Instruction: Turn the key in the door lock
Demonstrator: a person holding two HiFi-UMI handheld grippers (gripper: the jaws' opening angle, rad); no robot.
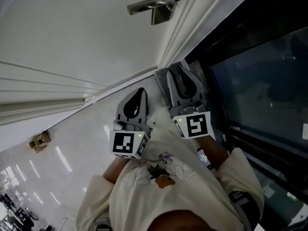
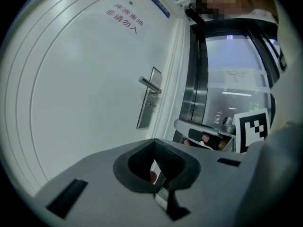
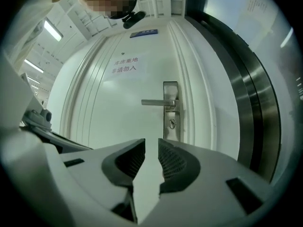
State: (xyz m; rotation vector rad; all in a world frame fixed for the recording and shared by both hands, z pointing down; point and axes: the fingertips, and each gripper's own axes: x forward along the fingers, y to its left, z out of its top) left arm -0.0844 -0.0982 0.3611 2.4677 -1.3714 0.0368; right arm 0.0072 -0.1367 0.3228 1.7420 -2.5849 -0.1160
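A white door (image 1: 72,28) carries a steel lever handle (image 1: 149,4) at the top of the head view. The right gripper view faces the handle (image 3: 158,102), with its plate and the lock cylinder (image 3: 172,123) just below. Something small and metallic sits in the cylinder, too small to identify. My right gripper (image 3: 151,142) is well short of the lock, open by a narrow slit with nothing in it. My left gripper (image 2: 155,143) has its tips together and holds nothing that I can see; the handle (image 2: 150,85) is far ahead of it. Both grippers, left (image 1: 140,90) and right (image 1: 176,69), are side by side, pointing at the door.
A dark glass panel (image 1: 260,81) in a steel frame (image 3: 265,103) stands right of the door. A paper sign with red letters (image 3: 125,65) hangs on the door under a blue plate (image 3: 143,32). A small brown thing (image 1: 40,140) lies on the shiny floor.
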